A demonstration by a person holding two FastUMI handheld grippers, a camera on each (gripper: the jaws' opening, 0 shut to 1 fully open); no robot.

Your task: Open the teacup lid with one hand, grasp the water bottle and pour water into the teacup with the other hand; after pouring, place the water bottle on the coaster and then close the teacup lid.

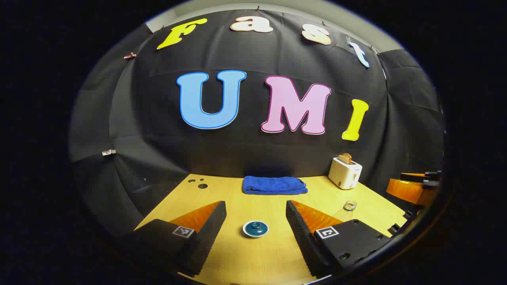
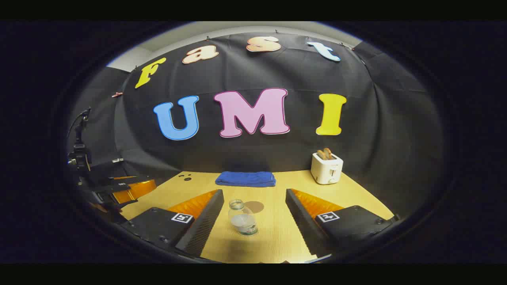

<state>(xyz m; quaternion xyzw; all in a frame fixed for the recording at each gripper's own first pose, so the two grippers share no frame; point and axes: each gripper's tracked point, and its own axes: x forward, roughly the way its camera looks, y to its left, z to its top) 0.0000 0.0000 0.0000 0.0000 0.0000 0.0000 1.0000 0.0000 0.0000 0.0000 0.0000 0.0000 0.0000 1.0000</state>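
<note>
In the left gripper view a dark teal teacup (image 1: 255, 229) with a knobbed lid sits on the wooden table, just ahead of my open left gripper (image 1: 255, 204) and centred between its fingers. A clear water bottle (image 1: 349, 206) stands to the right, partly hidden behind one finger. In the right gripper view the same uncapped bottle (image 2: 242, 219) stands upright, a little water in it, slightly left of centre before my open right gripper (image 2: 254, 192). A round brown coaster (image 2: 255, 206) lies flat right behind the bottle. Neither gripper touches anything.
A folded blue towel (image 1: 274, 185) lies at the table's back edge by the wall. A white toaster (image 2: 326, 168) holding toast stands at the back right. Small dark holes (image 1: 200, 183) mark the back left of the tabletop. The other gripper (image 1: 412, 188) shows at the far right.
</note>
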